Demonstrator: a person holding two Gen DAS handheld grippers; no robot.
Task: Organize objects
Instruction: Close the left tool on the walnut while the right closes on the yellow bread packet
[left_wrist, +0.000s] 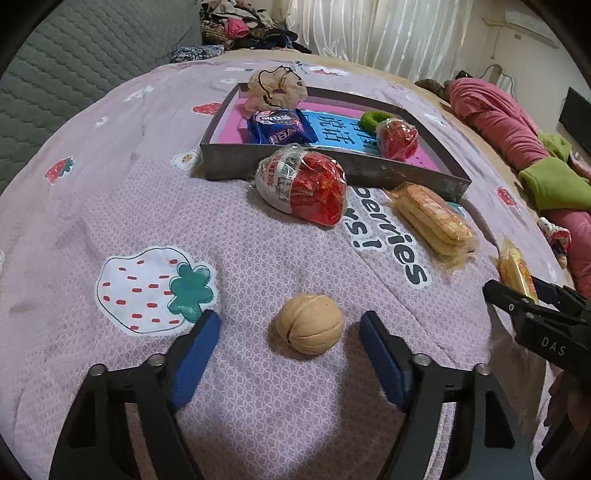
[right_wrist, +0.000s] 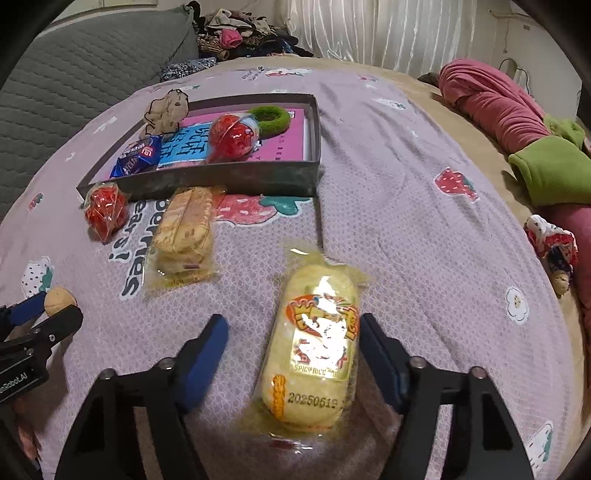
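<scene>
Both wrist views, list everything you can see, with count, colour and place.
Box: one, grey, pink lining, mid-bed.
Scrunchies: beige on box's far corner, green inside.
Blue snack packet: one, inside box.
Red wrapped snacks: one in box, one before its front wall.
Cracker pack: one, tan, beside red snack.
Walnut: one, tan, between left tool's fingers.
Rice cracker packet: one, yellow, between right tool's fingers.
Bedspread: lilac, strawberry print.
Left tool: open.
Right tool: open.
</scene>
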